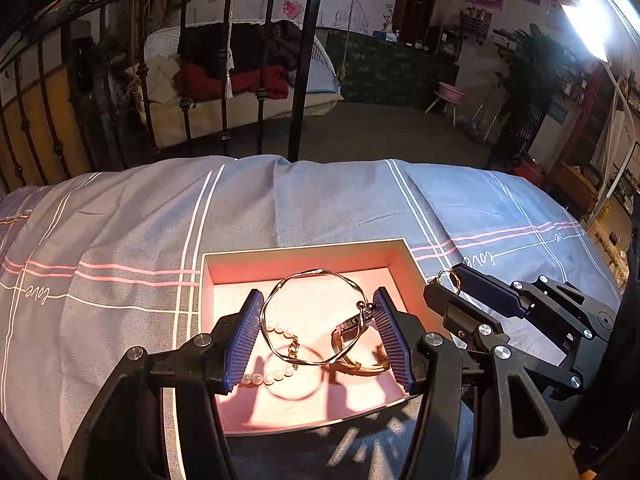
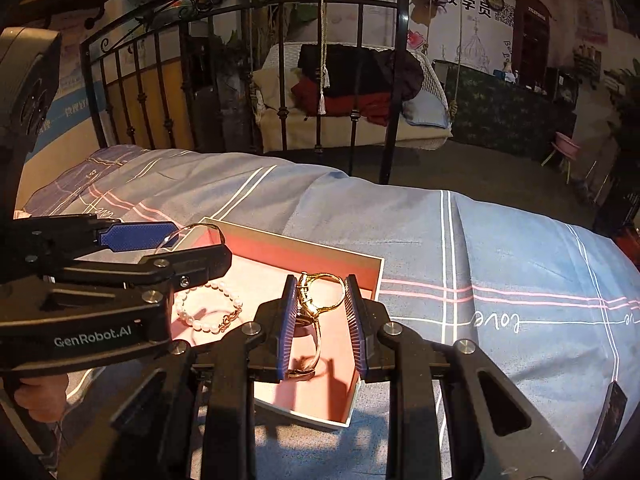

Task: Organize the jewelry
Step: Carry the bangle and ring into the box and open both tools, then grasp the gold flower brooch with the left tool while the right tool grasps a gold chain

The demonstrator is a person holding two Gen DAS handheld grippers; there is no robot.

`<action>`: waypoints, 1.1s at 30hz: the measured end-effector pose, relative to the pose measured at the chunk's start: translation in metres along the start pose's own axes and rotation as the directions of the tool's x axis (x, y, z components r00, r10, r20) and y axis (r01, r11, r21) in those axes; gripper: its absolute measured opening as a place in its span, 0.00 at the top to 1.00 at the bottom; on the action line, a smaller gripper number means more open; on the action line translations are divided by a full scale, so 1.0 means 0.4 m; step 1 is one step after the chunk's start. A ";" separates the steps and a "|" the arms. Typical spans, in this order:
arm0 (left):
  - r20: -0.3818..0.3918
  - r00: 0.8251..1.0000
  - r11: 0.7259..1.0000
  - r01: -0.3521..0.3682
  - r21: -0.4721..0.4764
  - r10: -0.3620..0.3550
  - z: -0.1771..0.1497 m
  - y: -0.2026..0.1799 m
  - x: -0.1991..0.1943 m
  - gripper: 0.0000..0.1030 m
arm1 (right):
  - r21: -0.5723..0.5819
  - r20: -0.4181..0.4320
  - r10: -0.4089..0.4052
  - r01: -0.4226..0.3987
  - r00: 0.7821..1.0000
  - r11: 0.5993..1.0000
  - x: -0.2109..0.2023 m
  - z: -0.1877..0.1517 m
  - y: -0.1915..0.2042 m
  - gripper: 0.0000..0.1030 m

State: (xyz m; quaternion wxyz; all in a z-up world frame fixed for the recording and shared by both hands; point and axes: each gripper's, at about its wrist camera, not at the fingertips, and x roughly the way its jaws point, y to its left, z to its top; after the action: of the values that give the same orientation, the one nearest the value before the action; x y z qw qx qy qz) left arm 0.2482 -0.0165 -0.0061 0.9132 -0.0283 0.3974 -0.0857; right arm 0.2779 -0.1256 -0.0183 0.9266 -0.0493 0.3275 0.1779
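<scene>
Bangle (image 1: 316, 316) clamped in left gripper (image 1: 318, 334), gold ring (image 2: 324, 294) in right gripper (image 2: 322, 326); both held over pink box (image 1: 304, 250) for drop-in.

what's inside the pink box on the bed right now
On the box's pink floor lie a pearl bracelet and a gold watch. Gripper fingers cover parts of the floor.

1. The bangle (image 1: 316, 316) is thin, glossy, gold-toned metal.
2. The pearl bracelet (image 2: 208, 312) has smooth, shiny white beads.
3. The box (image 1: 304, 254) looks like matt card with a pink lining.
4. The bed cover (image 1: 120, 240) is soft woven cloth.
5. The tool pads (image 1: 244, 336) are ribbed blue rubber.
</scene>
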 end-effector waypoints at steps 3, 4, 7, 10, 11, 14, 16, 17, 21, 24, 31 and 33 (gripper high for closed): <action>-0.013 1.000 1.000 -0.014 0.001 0.014 0.002 -0.001 0.011 0.46 | 0.002 -0.014 0.013 -0.013 1.000 1.000 0.019 -0.008 0.000 0.76; -0.011 1.000 1.000 -0.015 0.001 0.015 0.002 0.002 0.010 0.46 | 0.003 -0.016 0.013 -0.013 1.000 1.000 0.023 -0.011 0.002 0.76; -0.008 1.000 1.000 -0.019 -0.014 0.019 0.006 0.010 0.011 0.46 | 0.011 -0.027 0.019 -0.019 0.999 1.000 0.038 -0.018 0.002 0.76; -0.006 1.000 0.999 -0.030 -0.022 0.030 0.008 0.017 0.012 0.46 | 0.008 -0.037 0.026 -0.026 0.999 1.000 0.051 -0.023 0.007 0.76; -0.007 0.999 0.999 -0.031 -0.024 0.031 0.006 0.019 0.012 0.46 | 0.010 -0.039 0.028 -0.028 0.999 1.000 0.055 -0.024 0.005 0.76; -0.014 0.999 0.999 -0.034 -0.034 0.034 0.006 0.029 0.021 0.46 | 0.003 -0.059 0.033 -0.033 0.998 0.999 0.072 -0.034 0.012 0.76; -0.024 0.999 0.999 -0.033 -0.040 0.032 0.004 0.033 0.034 0.46 | -0.005 -0.076 0.034 -0.034 0.997 0.999 0.083 -0.039 0.016 0.76; -0.031 0.999 0.999 -0.033 -0.041 0.032 0.003 0.033 0.041 0.46 | -0.010 -0.084 0.031 -0.032 0.996 0.999 0.088 -0.042 0.019 0.76; -0.068 0.997 0.998 -0.033 -0.047 0.030 0.000 0.039 0.072 0.46 | -0.023 -0.117 0.022 -0.025 0.993 0.999 0.107 -0.054 0.025 0.76; -0.082 0.996 0.998 -0.031 -0.049 0.027 0.002 0.039 0.082 0.46 | -0.028 -0.135 0.017 -0.021 0.991 0.999 0.118 -0.062 0.026 0.76; -0.075 0.996 0.999 -0.041 -0.034 0.039 0.003 0.038 0.069 0.39 | -0.047 -0.149 -0.003 -0.004 0.989 0.999 0.111 -0.073 0.031 0.72; -0.068 0.997 0.999 -0.034 -0.039 0.031 -0.003 0.044 0.053 0.30 | -0.045 -0.138 -0.007 0.001 0.990 0.999 0.095 -0.075 0.032 0.55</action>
State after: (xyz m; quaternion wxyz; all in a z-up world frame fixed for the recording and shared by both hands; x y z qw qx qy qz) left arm 0.2641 -0.0030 -0.0243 0.8998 -0.0372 0.4300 -0.0638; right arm 0.2828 -0.1086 -0.0651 0.9008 -0.0831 0.3867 0.1794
